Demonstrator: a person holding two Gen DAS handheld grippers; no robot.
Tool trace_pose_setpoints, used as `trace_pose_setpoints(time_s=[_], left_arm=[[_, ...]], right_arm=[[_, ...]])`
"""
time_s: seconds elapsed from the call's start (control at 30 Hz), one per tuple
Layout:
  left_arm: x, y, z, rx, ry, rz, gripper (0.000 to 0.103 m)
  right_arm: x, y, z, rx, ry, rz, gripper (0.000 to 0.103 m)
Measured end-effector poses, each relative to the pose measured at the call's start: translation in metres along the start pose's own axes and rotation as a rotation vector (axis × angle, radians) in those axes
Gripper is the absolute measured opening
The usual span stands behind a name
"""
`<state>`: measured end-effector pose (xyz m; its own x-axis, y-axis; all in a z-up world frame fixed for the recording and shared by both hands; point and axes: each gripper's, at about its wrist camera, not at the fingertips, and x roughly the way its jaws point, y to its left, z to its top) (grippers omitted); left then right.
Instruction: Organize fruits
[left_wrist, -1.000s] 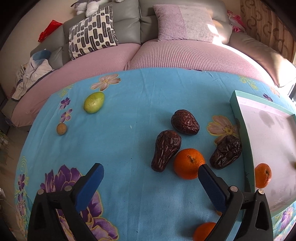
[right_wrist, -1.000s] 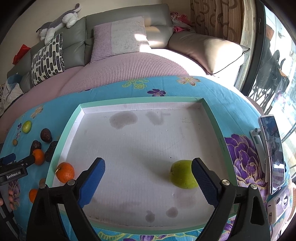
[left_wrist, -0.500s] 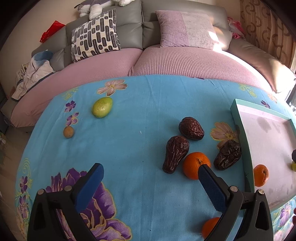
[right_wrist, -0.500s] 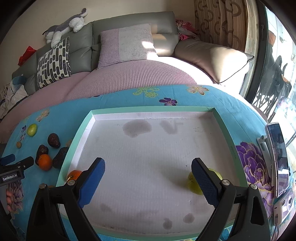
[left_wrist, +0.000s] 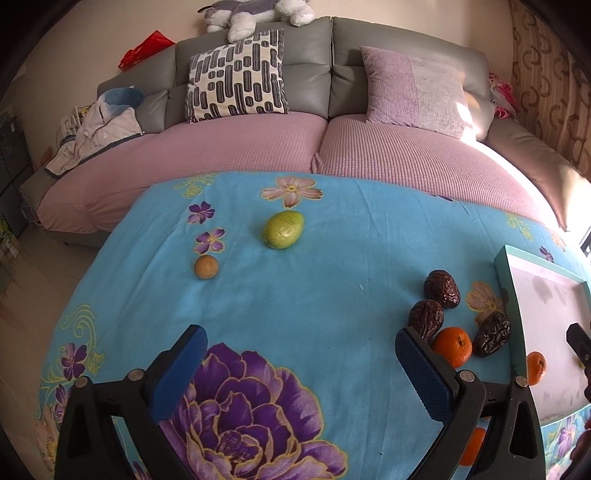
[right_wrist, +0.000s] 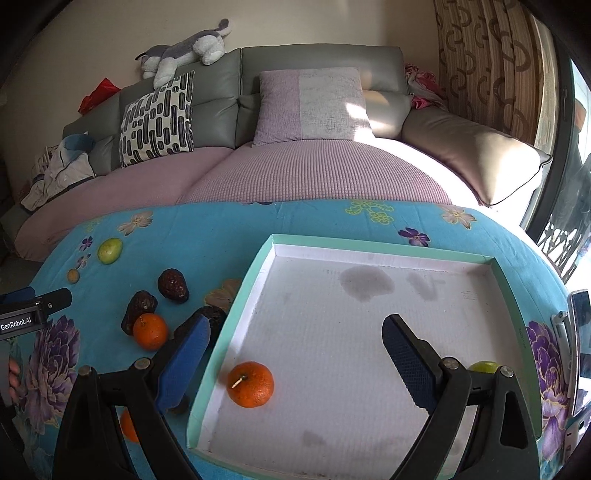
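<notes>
I am holding both grippers over the table, and both are wide open and carrying nothing. The left gripper (left_wrist: 301, 363) is hovering above the blue cloth (left_wrist: 332, 258); the right gripper (right_wrist: 295, 350) is hanging above the tray (right_wrist: 388, 248). I judge that I am between two picks: one orange (right_wrist: 251, 384) is already lying in the tray near its left wall, and a green fruit (right_wrist: 484, 366) is half hidden behind my right finger.

Outside the tray many fruits are waiting. Three dark fruits (left_wrist: 442, 288) and an orange (left_wrist: 452, 346) are lying close together just beside the tray's left wall. The mango (left_wrist: 283, 229) and a small brown ball (left_wrist: 206, 267) are lying well apart from them, farther out on the cloth.

The left gripper is facing toward the mango, so I think it is the next one. Its long axis is lying slanted, with the narrower end pointing up-right toward the sofa (left_wrist: 258, 155). The next move is asking me to reach forward and close across its short side.
</notes>
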<state>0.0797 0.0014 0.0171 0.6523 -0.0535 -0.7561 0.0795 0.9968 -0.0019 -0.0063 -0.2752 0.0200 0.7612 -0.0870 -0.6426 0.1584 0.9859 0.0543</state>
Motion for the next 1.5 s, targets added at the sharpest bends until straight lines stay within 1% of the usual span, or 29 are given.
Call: trace_pose_setpoints(time_s=[0.17,0.33,0.5,0.53,0.57,0.63,0.7,0.73,0.77,0.83,0.9,0.93,0.97,1.03,1.1,1.13,1.17,1.2,1.23,1.3,1.37,1.43,1.5], left_arm=[[-0.005,0.025,0.002,-0.04,-0.018,0.002,0.103],[-0.008,0.05,0.004,-0.097,-0.027,0.004,0.103],[-0.007,0.072,0.006,-0.152,-0.024,-0.014,0.103],[-0.006,0.076,0.007,-0.16,-0.025,-0.011,0.103],[-0.004,0.08,0.01,-0.168,-0.027,-0.007,0.103],[0.001,0.087,0.014,-0.182,-0.022,0.003,0.102],[0.01,0.092,0.019,-0.187,-0.01,0.002,0.101],[0.015,0.093,0.021,-0.188,0.001,0.001,0.099],[0.021,0.095,0.024,-0.187,0.007,-0.002,0.095],[0.035,0.097,0.03,-0.174,0.027,-0.01,0.09],[0.048,0.099,0.034,-0.159,0.044,-0.009,0.083],[0.055,0.1,0.036,-0.158,0.054,-0.01,0.081],[0.062,0.102,0.037,-0.16,0.066,-0.01,0.077],[0.072,0.106,0.037,-0.165,0.075,-0.014,0.071],[0.083,0.11,0.037,-0.172,0.092,-0.02,0.06],[0.088,0.111,0.036,-0.174,0.101,-0.019,0.056],[0.092,0.112,0.036,-0.178,0.105,-0.018,0.049],[0.095,0.114,0.036,-0.182,0.107,-0.021,0.045],[0.098,0.114,0.035,-0.185,0.109,-0.029,0.043],[0.102,0.115,0.035,-0.186,0.11,-0.044,0.033],[0.104,0.114,0.035,-0.189,0.11,-0.055,0.031],[0.106,0.113,0.036,-0.188,0.105,-0.07,0.026],[0.106,0.11,0.037,-0.18,0.102,-0.066,0.025]], right_arm=[[0.002,0.032,0.004,-0.04,-0.015,0.071,0.095],[0.011,0.063,0.003,-0.087,0.001,0.121,0.095],[0.018,0.089,0.002,-0.127,0.011,0.179,0.094],[0.02,0.093,0.001,-0.136,0.012,0.187,0.092],[0.021,0.097,0.001,-0.143,0.016,0.195,0.087],[0.026,0.104,0.001,-0.153,0.033,0.205,0.079],[0.032,0.108,0.0,-0.159,0.052,0.215,0.076],[0.035,0.11,-0.001,-0.162,0.062,0.217,0.074],[0.039,0.112,-0.001,-0.166,0.074,0.219,0.072],[0.046,0.114,-0.003,-0.167,0.098,0.219,0.07],[0.052,0.116,-0.005,-0.17,0.121,0.225,0.064],[0.056,0.117,-0.005,-0.177,0.134,0.222,0.058],[0.059,0.119,-0.007,-0.185,0.145,0.215,0.056],[0.064,0.121,-0.009,-0.191,0.158,0.214,0.056],[0.069,0.123,-0.01,-0.198,0.17,0.218,0.053],[0.071,0.125,-0.011,-0.205,0.176,0.213,0.05],[0.073,0.126,-0.013,-0.211,0.181,0.211,0.049],[0.075,0.127,-0.013,-0.214,0.187,0.209,0.049],[0.077,0.127,-0.014,-0.217,0.192,0.208,0.047],[0.079,0.128,-0.016,-0.221,0.2,0.204,0.043],[0.082,0.128,-0.017,-0.225,0.207,0.198,0.041],[0.083,0.128,-0.017,-0.226,0.209,0.198,0.041],[0.083,0.128,-0.016,-0.224,0.209,0.199,0.041]])
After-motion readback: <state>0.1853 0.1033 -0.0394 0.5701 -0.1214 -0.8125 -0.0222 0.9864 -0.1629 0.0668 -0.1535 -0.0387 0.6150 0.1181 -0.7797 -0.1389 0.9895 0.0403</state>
